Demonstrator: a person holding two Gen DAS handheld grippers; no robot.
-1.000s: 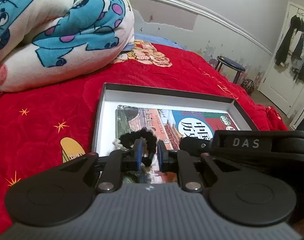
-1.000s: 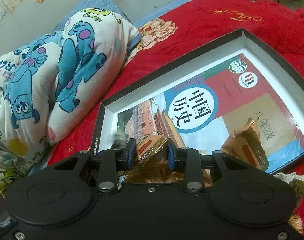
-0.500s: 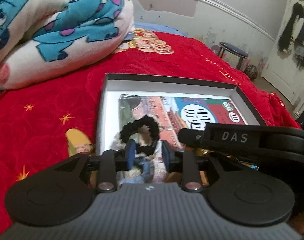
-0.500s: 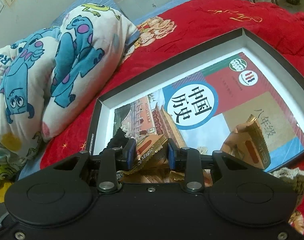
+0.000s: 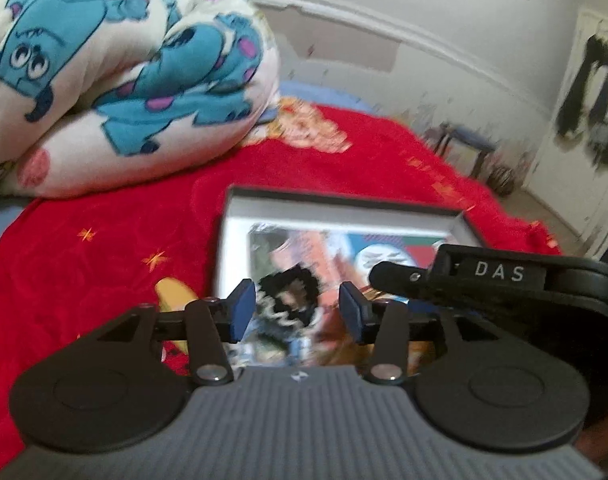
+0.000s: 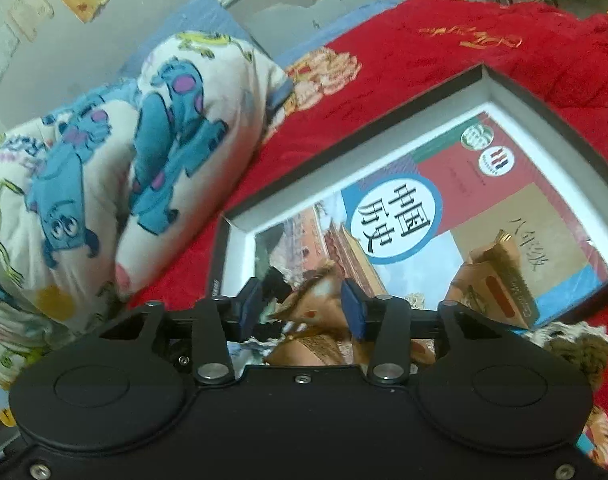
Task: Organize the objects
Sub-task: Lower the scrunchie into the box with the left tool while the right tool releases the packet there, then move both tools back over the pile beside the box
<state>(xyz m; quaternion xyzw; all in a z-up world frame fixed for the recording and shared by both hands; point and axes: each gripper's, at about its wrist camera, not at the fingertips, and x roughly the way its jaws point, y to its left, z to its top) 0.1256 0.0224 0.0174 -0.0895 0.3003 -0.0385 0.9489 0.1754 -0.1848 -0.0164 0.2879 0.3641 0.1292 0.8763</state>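
Note:
A black-rimmed box [image 5: 344, 200] [image 6: 544, 96] lies on the red bedspread with a history textbook [image 6: 404, 208] flat inside it. A black scrunchie [image 5: 291, 288] rests on the book's near left corner. My left gripper [image 5: 297, 311] hovers just short of it, its jaws opening, blue pads wide apart and off the scrunchie. My right gripper [image 6: 301, 308] is over the box's near edge, jaws opening, with a golden snack packet [image 6: 312, 304] lying loose between the pads. A second golden packet [image 6: 500, 280] lies on the book to the right. The right gripper's black body [image 5: 496, 280] shows in the left wrist view.
A rolled cartoon-monster blanket [image 5: 123, 80] [image 6: 123, 168] fills the bed's far left. The red bedspread [image 5: 83, 260] surrounds the box. A tan knitted thing [image 6: 572, 344] lies beside the box's near right corner. A stool [image 5: 468, 140] and a door hung with dark clothes [image 5: 592, 100] stand beyond the bed.
My left gripper spread its jaws, let go of the black scrunchie and drew back and up. My right gripper's jaws widened off the golden packet.

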